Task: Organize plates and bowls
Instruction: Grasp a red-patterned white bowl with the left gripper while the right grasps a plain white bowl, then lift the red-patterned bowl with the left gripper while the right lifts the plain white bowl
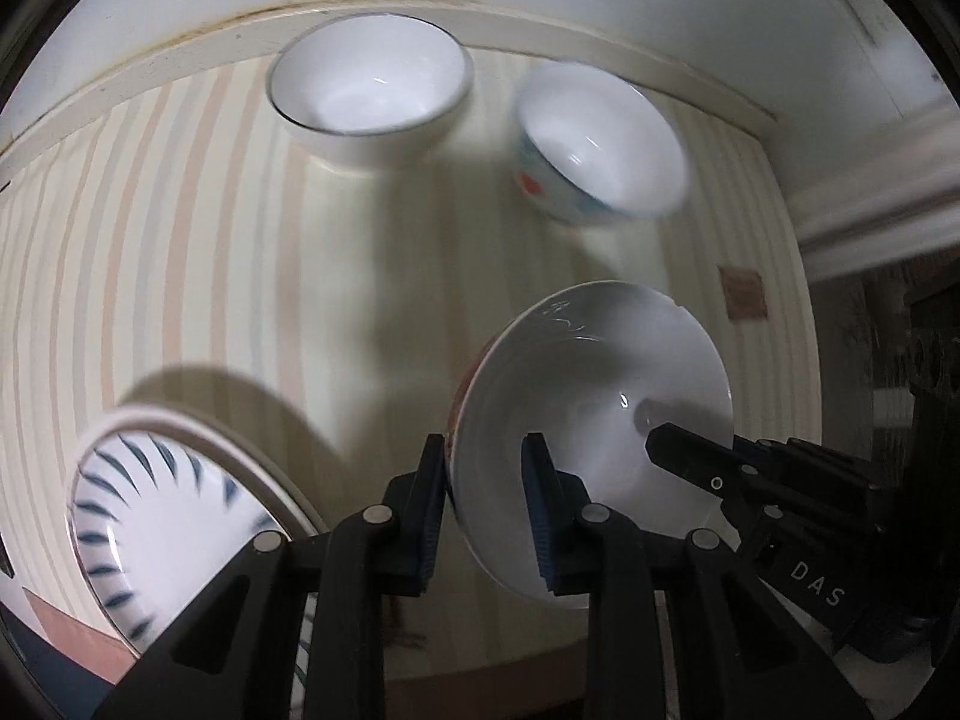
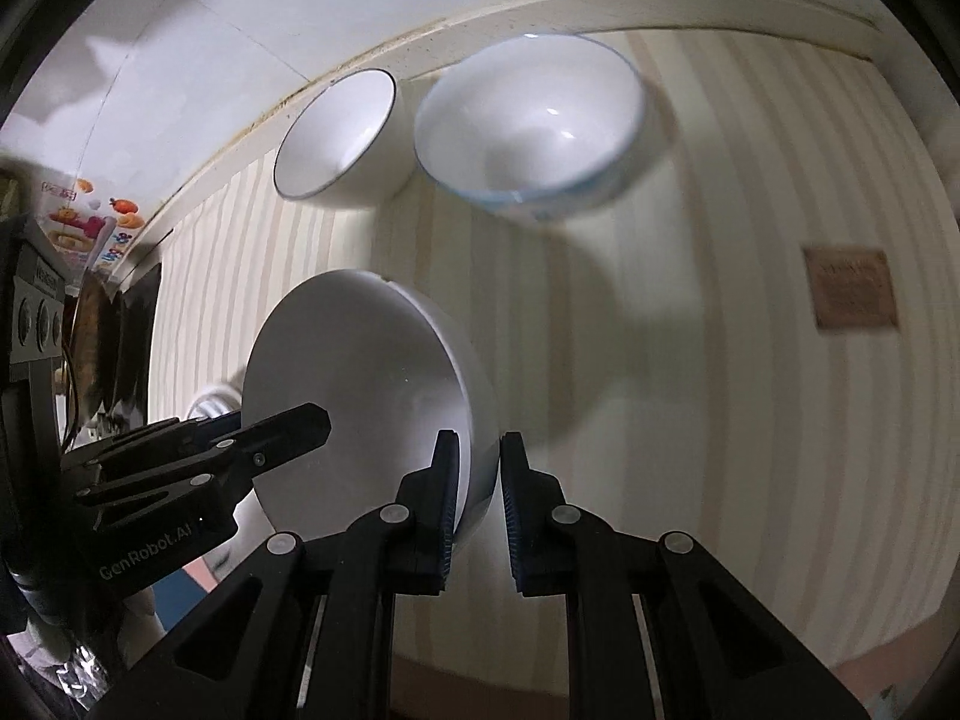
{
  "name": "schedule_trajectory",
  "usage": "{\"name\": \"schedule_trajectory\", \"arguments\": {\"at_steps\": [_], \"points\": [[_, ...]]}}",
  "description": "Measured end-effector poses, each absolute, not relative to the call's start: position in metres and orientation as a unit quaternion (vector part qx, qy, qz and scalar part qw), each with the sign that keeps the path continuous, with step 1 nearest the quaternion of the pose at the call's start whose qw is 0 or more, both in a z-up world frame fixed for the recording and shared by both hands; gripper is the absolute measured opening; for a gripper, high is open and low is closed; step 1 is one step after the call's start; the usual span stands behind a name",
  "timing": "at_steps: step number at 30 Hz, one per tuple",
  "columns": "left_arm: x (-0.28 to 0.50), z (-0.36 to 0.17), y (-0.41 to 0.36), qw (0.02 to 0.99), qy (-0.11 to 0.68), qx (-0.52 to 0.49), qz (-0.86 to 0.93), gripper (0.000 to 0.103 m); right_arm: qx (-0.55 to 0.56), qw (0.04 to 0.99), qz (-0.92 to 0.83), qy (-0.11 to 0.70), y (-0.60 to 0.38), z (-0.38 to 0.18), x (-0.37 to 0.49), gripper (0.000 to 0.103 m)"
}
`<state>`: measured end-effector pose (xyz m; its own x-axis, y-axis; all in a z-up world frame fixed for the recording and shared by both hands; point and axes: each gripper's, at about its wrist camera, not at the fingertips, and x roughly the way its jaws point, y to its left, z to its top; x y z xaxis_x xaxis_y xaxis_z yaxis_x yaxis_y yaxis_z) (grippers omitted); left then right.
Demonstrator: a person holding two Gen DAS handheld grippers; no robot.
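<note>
A white bowl [image 1: 600,384] with a red pattern on its outside is held tilted over the striped tablecloth [image 1: 210,228], gripped from two sides. My left gripper [image 1: 486,480] is shut on its near rim, one finger inside and one outside. My right gripper [image 2: 477,480] is shut on the opposite rim of the same bowl [image 2: 360,372]. Each gripper shows in the other's view: the right gripper [image 1: 678,444] and the left gripper [image 2: 300,426] both reach into the bowl.
At the back by the wall stand a white bowl with a dark rim [image 1: 369,90] [image 2: 336,132] and a bowl with blue and red marks [image 1: 600,144] [image 2: 534,120]. A plate with blue strokes [image 1: 162,510] lies at the near left. A brown patch [image 2: 852,288] is on the cloth.
</note>
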<state>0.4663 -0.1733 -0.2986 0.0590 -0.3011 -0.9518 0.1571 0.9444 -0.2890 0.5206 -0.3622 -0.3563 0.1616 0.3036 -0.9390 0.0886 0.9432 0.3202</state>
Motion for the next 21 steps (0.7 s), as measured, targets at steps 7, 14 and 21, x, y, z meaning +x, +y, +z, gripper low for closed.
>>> {"name": "schedule_trajectory", "arguments": {"at_steps": [7,14,21], "points": [[0.435,-0.31,-0.197,0.709,0.683,-0.031,-0.175,0.023,0.172,0.729,0.06,0.66,-0.388,-0.363,0.466,0.016],[0.419,-0.338,-0.219,0.693,0.699,-0.007,-0.178,0.023,0.182,0.711,0.047,0.678,-0.394,-0.39,0.439,0.016],[0.415,-0.35,-0.233,0.69,0.703,0.007,-0.174,0.023,0.183,0.707,0.045,0.682,-0.4,-0.4,0.435,0.016]]}}
